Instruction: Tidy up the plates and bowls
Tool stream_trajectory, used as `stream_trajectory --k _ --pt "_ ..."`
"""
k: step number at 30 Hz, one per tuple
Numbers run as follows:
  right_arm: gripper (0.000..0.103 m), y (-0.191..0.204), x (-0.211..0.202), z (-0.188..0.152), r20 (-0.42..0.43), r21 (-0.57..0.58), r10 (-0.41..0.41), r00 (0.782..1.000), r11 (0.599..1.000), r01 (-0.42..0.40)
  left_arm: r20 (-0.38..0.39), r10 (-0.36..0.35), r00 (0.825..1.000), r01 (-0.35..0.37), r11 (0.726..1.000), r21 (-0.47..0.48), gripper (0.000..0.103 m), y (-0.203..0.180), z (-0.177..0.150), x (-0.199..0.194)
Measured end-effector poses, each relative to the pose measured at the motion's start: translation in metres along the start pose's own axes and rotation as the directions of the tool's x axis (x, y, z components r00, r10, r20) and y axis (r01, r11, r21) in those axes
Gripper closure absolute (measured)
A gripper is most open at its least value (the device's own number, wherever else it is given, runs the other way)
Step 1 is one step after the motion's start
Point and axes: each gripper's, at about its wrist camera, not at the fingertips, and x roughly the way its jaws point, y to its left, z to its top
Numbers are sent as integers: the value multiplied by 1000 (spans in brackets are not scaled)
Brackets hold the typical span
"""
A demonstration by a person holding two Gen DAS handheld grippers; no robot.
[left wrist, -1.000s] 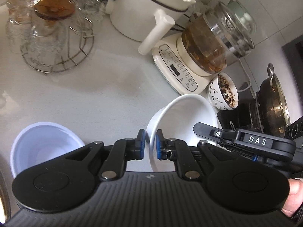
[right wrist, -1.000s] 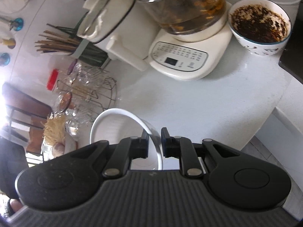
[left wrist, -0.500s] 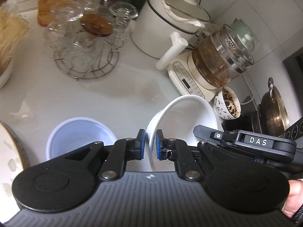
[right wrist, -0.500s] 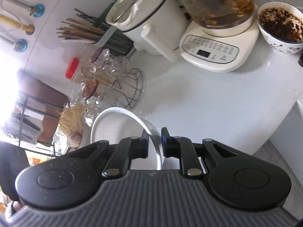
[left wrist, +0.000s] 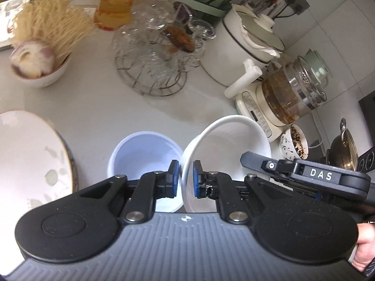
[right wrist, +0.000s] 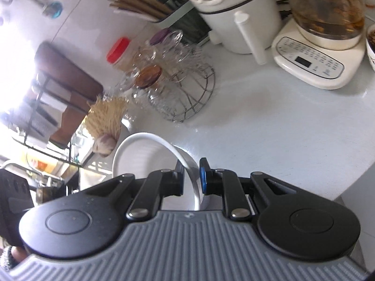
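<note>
Above a glossy white counter (left wrist: pixel 98 107), the left gripper (left wrist: pixel 185 178) and right gripper (right wrist: pixel 191 175) each pinch opposite rims of a smooth round white bowl (left wrist: pixel 225 145), tilted beside a pale-blue bowl (left wrist: pixel 143 154).

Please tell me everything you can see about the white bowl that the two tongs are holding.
The white bowl is plain, glossy, ceramic-looking, with a thick rounded rim, and looks empty. It is tilted, its opening facing the left wrist camera. The left tongs pinch one side of the rim, the right tongs the opposite side. It sits just beside a pale blue bowl; whether they touch is unclear.
</note>
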Motion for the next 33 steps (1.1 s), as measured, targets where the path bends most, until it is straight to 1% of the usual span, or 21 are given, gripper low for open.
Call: stream_trajectory --k 5,9,13,16,26,29,31,32,33 --pt "86 12 16 1 -38 -38 -2 999 999 1 15 22 1000 -21 998 -63 90 18 -4 -3" --pt "86 20 33 -3 -82 -80 -32 996 996 25 19 59 998 -57 993 -101 90 27 -6 1" --pt "85 20 48 -5 -121 -89 -33 992 996 22 17 92 996 -89 986 -140 90 37 -6 7" --pt "85 22 55 -4 -131 -99 -33 991 995 20 22 110 994 -105 982 -156 90 43 -5 11" --pt "85 21 75 -1 -182 -91 -34 983 996 18 10 134 991 -129 970 -205 90 53 -6 19" --pt "85 20 76 4 -184 -84 -32 982 996 17 0 132 991 -129 968 -215 88 56 -5 18" --pt "85 19 77 7 -190 -79 -34 981 997 19 10 129 992 -123 966 -229 82 59 -5 16" --pt "84 19 77 8 -196 -77 -34 980 997 19 13 132 991 -125 964 -235 76 60 -5 15" --pt "82 19 76 9 -199 -81 -35 979 997 19 16 136 991 -128 962 -242 74 61 -6 14"
